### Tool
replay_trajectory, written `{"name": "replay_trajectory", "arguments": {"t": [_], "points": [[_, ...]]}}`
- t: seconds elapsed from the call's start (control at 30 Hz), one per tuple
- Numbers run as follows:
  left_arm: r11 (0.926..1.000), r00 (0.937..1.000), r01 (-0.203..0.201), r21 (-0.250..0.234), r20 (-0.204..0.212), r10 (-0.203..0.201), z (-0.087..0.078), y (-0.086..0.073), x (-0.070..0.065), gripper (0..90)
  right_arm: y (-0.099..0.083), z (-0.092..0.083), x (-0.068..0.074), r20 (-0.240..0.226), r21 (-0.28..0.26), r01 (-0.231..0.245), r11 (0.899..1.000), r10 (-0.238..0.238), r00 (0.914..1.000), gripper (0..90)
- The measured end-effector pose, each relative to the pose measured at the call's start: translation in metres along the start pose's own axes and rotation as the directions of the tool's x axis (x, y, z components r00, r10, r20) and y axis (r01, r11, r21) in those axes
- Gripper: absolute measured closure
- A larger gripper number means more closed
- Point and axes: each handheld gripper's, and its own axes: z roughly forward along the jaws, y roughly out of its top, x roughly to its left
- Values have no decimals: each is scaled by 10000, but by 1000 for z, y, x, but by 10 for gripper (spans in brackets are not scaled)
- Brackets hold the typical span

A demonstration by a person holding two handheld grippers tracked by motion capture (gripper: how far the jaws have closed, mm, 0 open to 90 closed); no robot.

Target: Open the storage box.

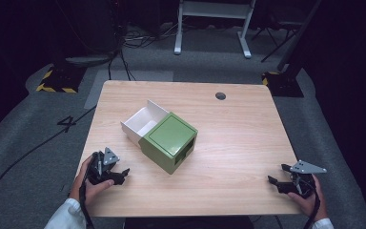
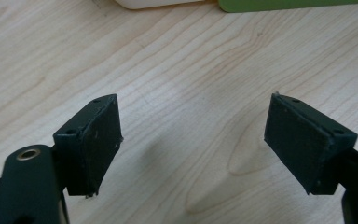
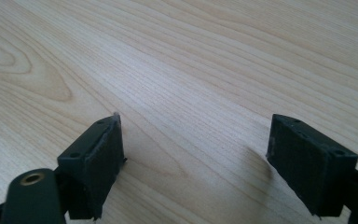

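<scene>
A green box [image 1: 170, 140] with a white drawer [image 1: 142, 122] pulled out toward the far left sits near the middle of the wooden table [image 1: 238, 133]. My left gripper [image 1: 119, 172] rests near the front left edge, open, with nothing between its jaws. In the left gripper view its own gripper [image 2: 193, 140] stands wide apart over bare wood, with the drawer's white edge [image 2: 154, 3] and the green box's edge [image 2: 298, 4] at the top. My right gripper [image 1: 277, 174] lies near the front right edge, open and empty; in the right gripper view it [image 3: 196, 156] spans bare wood.
A round cable hole [image 1: 220, 96] is set in the table's far right part. Beyond the table stand a white desk frame [image 1: 214, 24] and yellow-black striped floor bases [image 1: 57, 78]. Cables run across the grey floor at the left.
</scene>
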Motion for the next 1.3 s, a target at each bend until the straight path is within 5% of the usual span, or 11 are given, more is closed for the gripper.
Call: {"name": "replay_trajectory", "arguments": {"t": [0.2, 0.37, 1.3], "points": [[9968, 9969, 785, -114, -70, -786, 4, -14, 0, 196, 0, 0, 0, -8, 4, -3, 10000, 3, 10000, 186], [9883, 9891, 1422, -555, 467, -1397, 7, -21, 4, 183, 0, 0, 1, 46, -17, 62, 10000, -62, 10000, 187], [9906, 9911, 1260, -534, 490, -1234, 9, -19, 5, 150, 0, 0, 1, 96, -31, 50, 10000, -50, 9999, 187]]}}
